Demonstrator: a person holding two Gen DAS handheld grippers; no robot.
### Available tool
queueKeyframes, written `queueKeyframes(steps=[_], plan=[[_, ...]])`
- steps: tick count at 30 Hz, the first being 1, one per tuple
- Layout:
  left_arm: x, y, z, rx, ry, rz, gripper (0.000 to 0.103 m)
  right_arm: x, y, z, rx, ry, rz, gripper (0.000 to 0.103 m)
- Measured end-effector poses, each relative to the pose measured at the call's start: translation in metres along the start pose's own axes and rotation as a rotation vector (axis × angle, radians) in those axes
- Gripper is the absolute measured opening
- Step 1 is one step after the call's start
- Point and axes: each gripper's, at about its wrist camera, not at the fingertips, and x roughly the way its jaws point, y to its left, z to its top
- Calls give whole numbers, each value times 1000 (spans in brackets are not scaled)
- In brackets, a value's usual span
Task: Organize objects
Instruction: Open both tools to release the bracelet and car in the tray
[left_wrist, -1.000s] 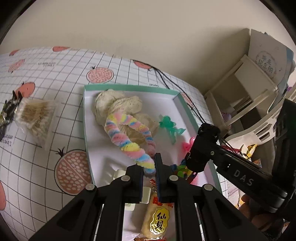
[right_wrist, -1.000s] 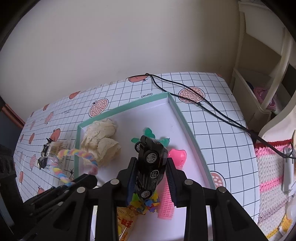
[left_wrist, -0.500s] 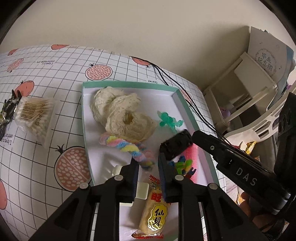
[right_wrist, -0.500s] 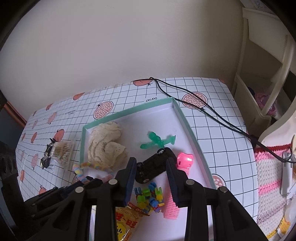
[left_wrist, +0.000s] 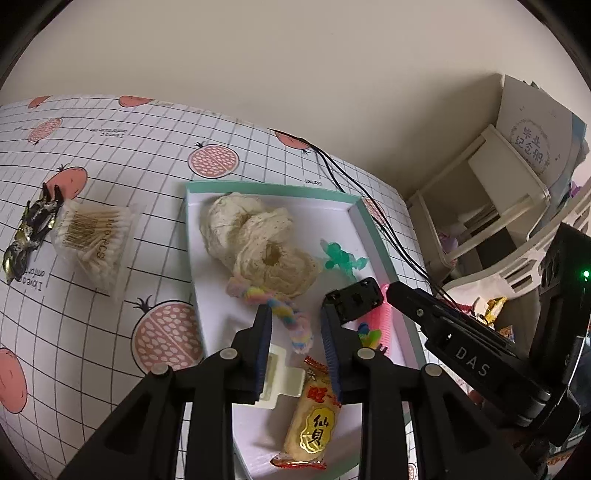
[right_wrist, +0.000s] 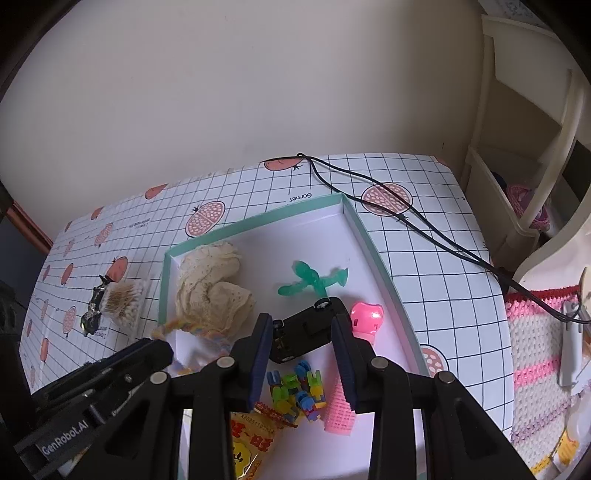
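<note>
**Both grippers over the tray, nothing held**

I see the black toy car (right_wrist: 306, 332) lying on its side in the mint-edged white cardboard tray (right_wrist: 364, 236), long axis slanting from lower left up to upper right, one wheel at its upper end. My right gripper (right_wrist: 303, 354) stands with its jaws apart and the car sits between the tips, touching neither that I can see. My left gripper (left_wrist: 295, 332) also gapes, with the pastel rainbow braided rope (left_wrist: 284, 314) lying between its fingers on the tray floor, running from upper left to lower right. One car, one rope, one cream lace cloth bundle (left_wrist: 258, 243), one green plastic figure (right_wrist: 314, 280), one pink comb (right_wrist: 354, 354).
</note>
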Motion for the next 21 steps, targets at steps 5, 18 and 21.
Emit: queueKeyframes(steps=[5, 18, 21], plan=[[-6, 6, 2, -26, -17, 3, 28, -1, 0, 0, -3, 2, 4, 37], [-13, 28, 4, -46, -78, 154, 53, 5, 5, -3, -35, 14, -7, 63], [-15, 35, 4, -64, -99, 186, 70, 6, 7, -4, -48, 12, -9, 71]])
